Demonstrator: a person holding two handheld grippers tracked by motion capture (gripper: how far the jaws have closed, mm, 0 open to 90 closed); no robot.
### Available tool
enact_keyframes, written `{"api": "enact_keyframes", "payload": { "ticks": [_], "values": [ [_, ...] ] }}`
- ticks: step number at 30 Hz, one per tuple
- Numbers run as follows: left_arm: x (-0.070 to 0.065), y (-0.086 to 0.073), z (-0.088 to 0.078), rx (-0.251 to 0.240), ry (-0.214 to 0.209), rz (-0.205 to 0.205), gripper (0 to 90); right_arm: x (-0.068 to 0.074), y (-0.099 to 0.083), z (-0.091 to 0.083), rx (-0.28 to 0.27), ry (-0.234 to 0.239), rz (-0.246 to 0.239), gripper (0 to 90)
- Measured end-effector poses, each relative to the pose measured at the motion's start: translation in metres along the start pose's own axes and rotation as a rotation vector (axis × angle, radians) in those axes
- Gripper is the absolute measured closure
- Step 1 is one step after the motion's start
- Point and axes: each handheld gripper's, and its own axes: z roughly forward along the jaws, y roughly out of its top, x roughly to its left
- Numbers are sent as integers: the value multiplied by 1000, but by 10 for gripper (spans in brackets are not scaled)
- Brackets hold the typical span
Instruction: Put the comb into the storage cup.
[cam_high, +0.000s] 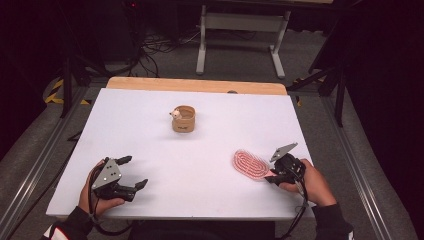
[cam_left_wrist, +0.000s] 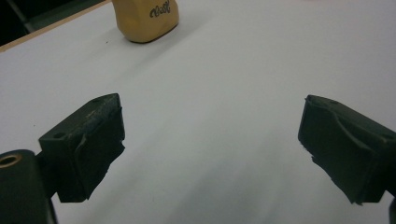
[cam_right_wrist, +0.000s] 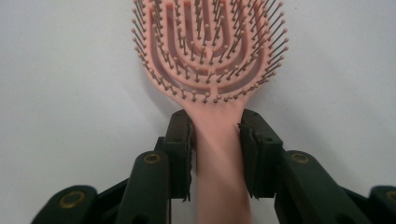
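While the right gripper (cam_right_wrist: 215, 140) clamps the pink hairbrush (cam_right_wrist: 210, 56) by its handle at lower right, the left gripper (cam_high: 125, 175) rests wide apart at lower left; a tan cup (cam_high: 183, 119) stands at upper centre.

A white table (cam_high: 150, 130) bears a tan cup (cam_high: 183, 120) and a pink hairbrush (cam_high: 248, 164), well apart.

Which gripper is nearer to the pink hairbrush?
The right gripper: its jaws stand on both sides of the pink hairbrush handle. The left gripper sits far across the table, jaws open with nothing between them.
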Motion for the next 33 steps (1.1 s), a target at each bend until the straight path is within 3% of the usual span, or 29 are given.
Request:
{"api": "enact_keyframes", "payload": {
  "ticks": [7, 15, 24, 33],
  "values": [
    [0, 0, 0, 2, 0, 3, 83, 2, -3, 0, -33, -10, -29, 696],
    [0, 0, 0, 4, 2, 2, 84, 1, -5, 0, -112, -59, -15, 697],
    [0, 1, 1, 5, 2, 2, 86, -1, -4, -6, -309, -172, 52, 698],
    [0, 0, 1, 1, -2, -4, 86, 11, 4, -15, -491, -255, 37, 698]
  ]
}}
